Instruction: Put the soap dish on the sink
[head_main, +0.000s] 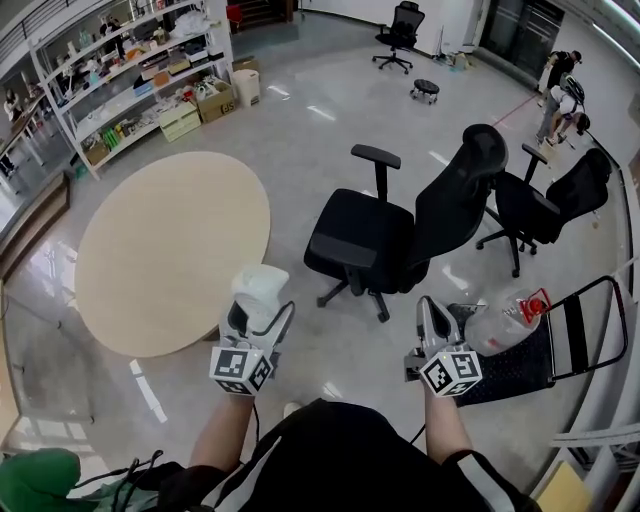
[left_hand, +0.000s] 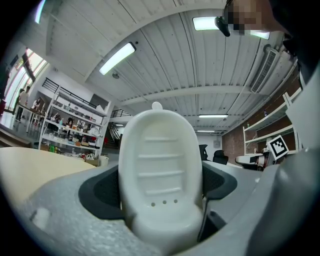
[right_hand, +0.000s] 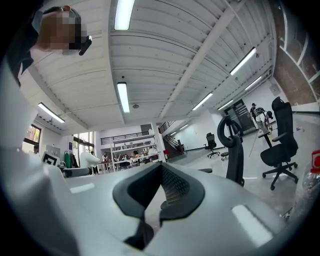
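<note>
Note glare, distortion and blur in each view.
Head view: fisheye bends straight lines, and lamp glare streaks the glossy floor. Left gripper view: soap dish fairly sharp, ceiling lamp blown out. Right gripper view: dark vignetted corners, overexposed strip lamps.

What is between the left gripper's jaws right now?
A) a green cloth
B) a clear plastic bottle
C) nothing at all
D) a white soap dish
D: the left gripper view shows the white soap dish standing upright between the two dark pads of the left gripper, and the head view shows the same white dish sticking out in front of that gripper.
</note>
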